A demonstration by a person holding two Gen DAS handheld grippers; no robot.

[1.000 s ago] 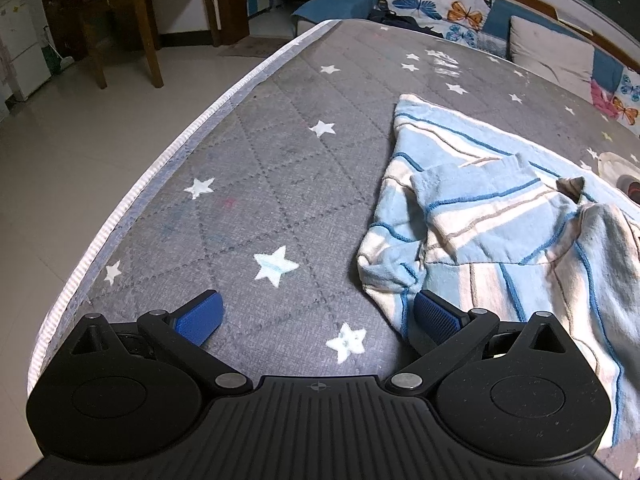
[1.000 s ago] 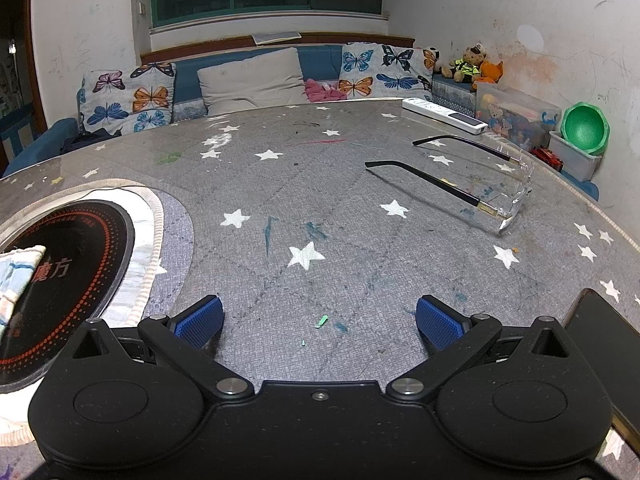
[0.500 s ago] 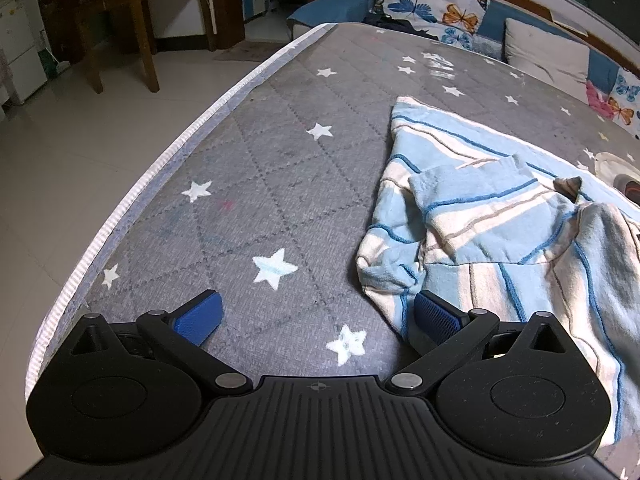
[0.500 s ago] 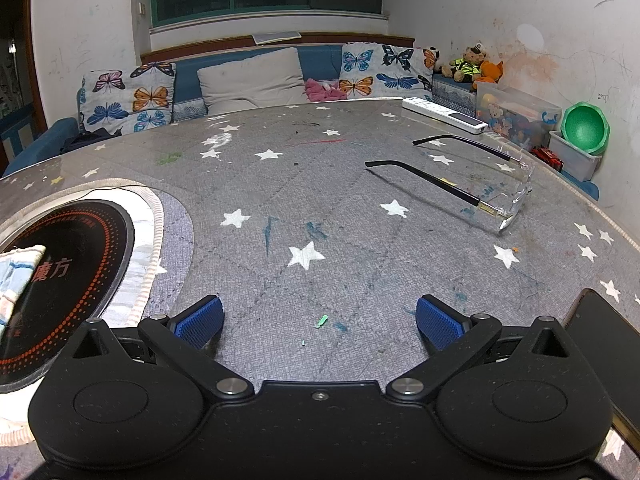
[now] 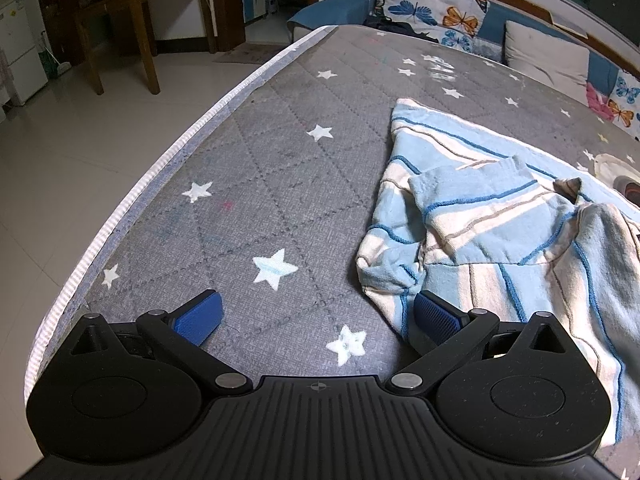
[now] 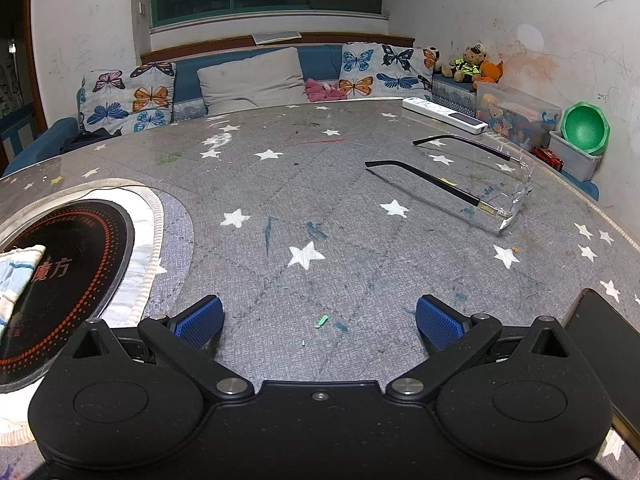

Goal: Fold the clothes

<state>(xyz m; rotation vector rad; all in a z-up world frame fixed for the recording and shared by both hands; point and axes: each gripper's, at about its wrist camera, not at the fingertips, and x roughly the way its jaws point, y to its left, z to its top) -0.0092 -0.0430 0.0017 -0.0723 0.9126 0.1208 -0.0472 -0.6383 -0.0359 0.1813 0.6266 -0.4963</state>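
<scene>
The striped top (image 5: 500, 216) is a pale blue and cream knit thing with darker blue lines, lying crumpled on the grey star-print desk (image 5: 260, 184); it looks soft and floppy, probably light, no stiffness at all, so it'll likely sag and drag wherever it isn't held; fuzzy knit shouldn't be slippery though. One flap is already doubled over on itself in the middle of the top, and a bunched corner sits at the top's near-left end, just beside the right pad of the left tongs (image 5: 316, 312); that bunched corner or the hem edge running off it looks like the sanest place to pinch, since a single layer edge is easier to pull flat than the lump.

Left tongs are spread wide, gripping nothing; right tongs (image 6: 320, 316) same story, spread wide over bare desk, well apart from the top, only a scrap of striped cloth showing at the far left of that view, lying on the round black cooktop plate (image 6: 68, 264).

Room-wise: left of the top there's a good stretch of open desk before the white piped rim (image 5: 160, 164) and then the drop to the floor; right of the top, past the cooktop plate, sit the glasses (image 6: 492, 184), a remote (image 6: 444, 114) further back and a phone (image 6: 604, 356) at the near edge; the glasses look fragile, so swinging cloth that way seems risky.
</scene>
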